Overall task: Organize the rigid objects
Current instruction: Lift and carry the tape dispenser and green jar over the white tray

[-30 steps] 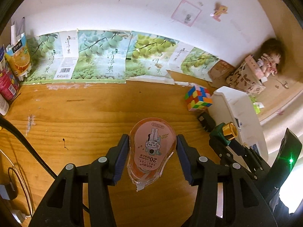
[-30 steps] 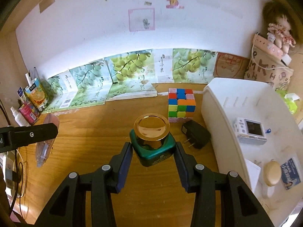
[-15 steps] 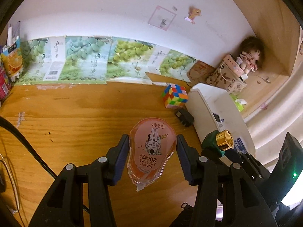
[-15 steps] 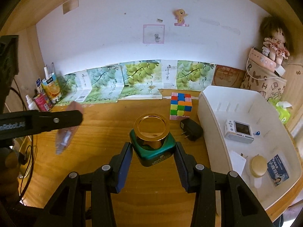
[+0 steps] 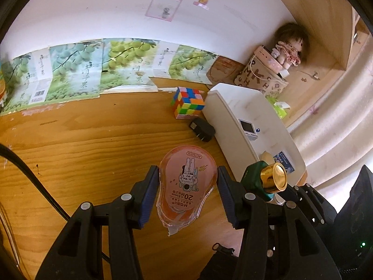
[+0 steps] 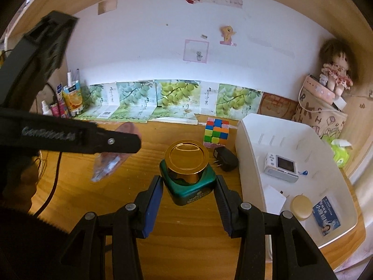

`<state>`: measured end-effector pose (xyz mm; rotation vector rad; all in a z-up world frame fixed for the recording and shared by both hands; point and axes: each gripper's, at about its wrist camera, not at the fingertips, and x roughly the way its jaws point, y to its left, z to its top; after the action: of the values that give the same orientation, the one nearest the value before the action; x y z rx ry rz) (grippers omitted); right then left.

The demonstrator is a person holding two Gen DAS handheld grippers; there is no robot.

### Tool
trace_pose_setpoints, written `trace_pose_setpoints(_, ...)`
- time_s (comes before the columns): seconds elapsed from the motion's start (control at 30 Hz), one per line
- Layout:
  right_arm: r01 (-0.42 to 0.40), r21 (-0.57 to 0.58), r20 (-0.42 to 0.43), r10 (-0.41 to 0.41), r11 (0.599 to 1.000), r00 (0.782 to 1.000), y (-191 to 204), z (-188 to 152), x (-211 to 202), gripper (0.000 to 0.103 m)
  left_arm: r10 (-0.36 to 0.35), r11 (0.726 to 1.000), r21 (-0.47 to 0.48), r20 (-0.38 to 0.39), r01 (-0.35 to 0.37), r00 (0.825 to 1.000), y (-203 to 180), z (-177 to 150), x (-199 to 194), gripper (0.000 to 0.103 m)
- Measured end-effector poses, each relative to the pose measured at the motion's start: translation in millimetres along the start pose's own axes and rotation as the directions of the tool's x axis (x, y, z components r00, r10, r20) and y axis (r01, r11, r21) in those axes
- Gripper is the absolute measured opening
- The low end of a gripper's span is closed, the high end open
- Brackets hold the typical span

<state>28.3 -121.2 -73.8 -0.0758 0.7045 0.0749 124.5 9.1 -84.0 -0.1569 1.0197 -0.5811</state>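
Observation:
My left gripper (image 5: 186, 192) is shut on an orange correction tape dispenser (image 5: 186, 184) and holds it above the wooden desk (image 5: 93, 151). My right gripper (image 6: 188, 193) is shut on a green jar with a gold lid (image 6: 186, 170), also held above the desk; the jar shows in the left wrist view (image 5: 268, 179) too. The dispenser appears at the left of the right wrist view (image 6: 109, 161). A white bin (image 6: 247, 140) stands to the right and holds a small white device (image 6: 282, 165), a round beige item (image 6: 302, 207) and a blue card (image 6: 326, 214).
A colour cube (image 6: 215, 131) and a black charger plug (image 6: 225, 158) lie on the desk just left of the bin. Green fruit cartons (image 6: 163, 100) line the back wall. Bottles and a juice carton (image 6: 70, 100) stand at the far left. A doll (image 6: 335, 70) sits on a bag at the right.
Both grippers have risen and drawn back from the desk, each still holding its object. The left one has swung right, bringing the bin's inside into its view.

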Motion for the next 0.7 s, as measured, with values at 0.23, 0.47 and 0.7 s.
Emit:
trace_pose_setpoints(0.23, -0.038, -0.044, 0.032, 0.04, 0.998, 0.999, -26.7, 4.6, -9.1, 0.045, 0.003, 1.0, -0.002, 0.011, -0.003, 1.0, -25.4, 7.7, 4.4, 0.054)
trace_pose_setpoints(0.47, -0.076, -0.091, 0.058, 0.081, 0.993, 0.995, -65.0, 9.3, -19.7, 0.045, 0.02, 1.0, -0.001, 0.047, -0.02, 0.999, -59.2, 16.3, 8.5, 0.054)
trace_pose_setpoints(0.7, -0.098, -0.112, 0.049, 0.104, 0.989, 0.993, -106.0, 8.3, -23.6, 0.045, 0.022, 1.0, -0.005, 0.072, -0.022, 0.997, -92.6, 21.4, 19.1, 0.054)
